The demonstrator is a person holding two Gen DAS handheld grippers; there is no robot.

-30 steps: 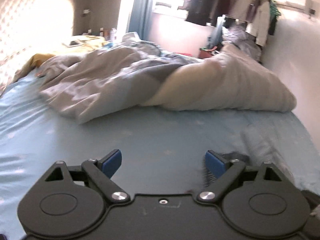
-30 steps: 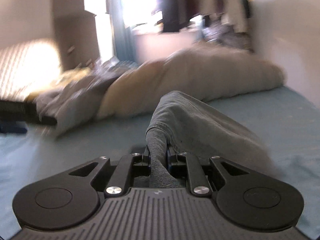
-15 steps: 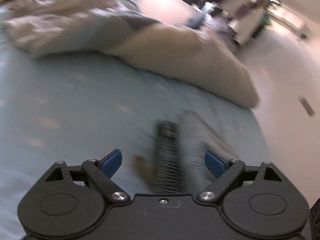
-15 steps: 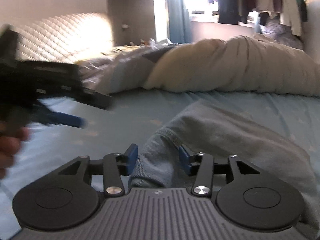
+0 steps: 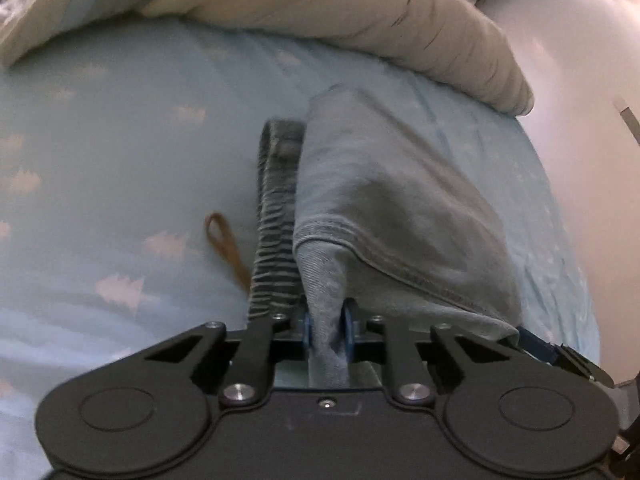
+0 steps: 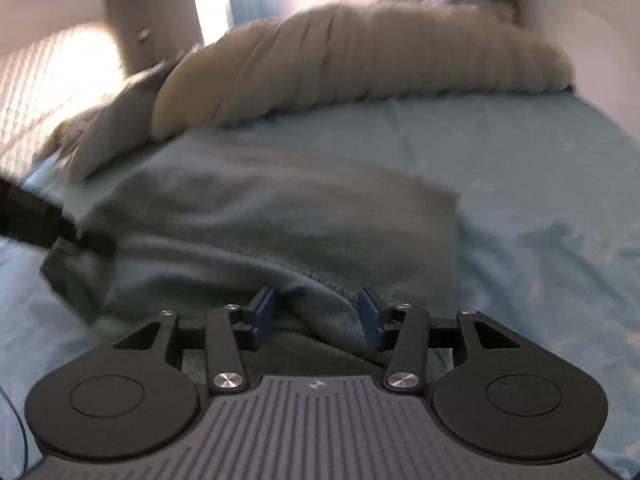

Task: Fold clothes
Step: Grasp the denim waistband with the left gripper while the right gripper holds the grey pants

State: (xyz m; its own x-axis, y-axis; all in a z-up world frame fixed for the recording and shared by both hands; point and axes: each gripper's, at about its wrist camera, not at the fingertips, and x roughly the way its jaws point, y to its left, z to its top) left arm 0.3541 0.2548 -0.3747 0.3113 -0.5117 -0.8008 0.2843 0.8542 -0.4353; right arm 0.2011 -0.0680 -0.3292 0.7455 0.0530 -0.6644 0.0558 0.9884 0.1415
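Because I need a hemmed edge to fold by, my left gripper (image 5: 326, 330) is closing its jaws on the grey trousers (image 5: 384, 200), pads pressing a pinch of soft, thick cotton. My right gripper (image 6: 316, 314) stands half open, cloth loose between its jaws. The trousers lie rumpled on the pale blue sheet (image 5: 100, 140), just short of the beige duvet (image 6: 360, 52).

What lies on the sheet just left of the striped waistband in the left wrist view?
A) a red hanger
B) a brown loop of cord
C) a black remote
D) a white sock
B: a thin brown loop lies on the pale blue sheet beside the striped waistband; nothing else is there.
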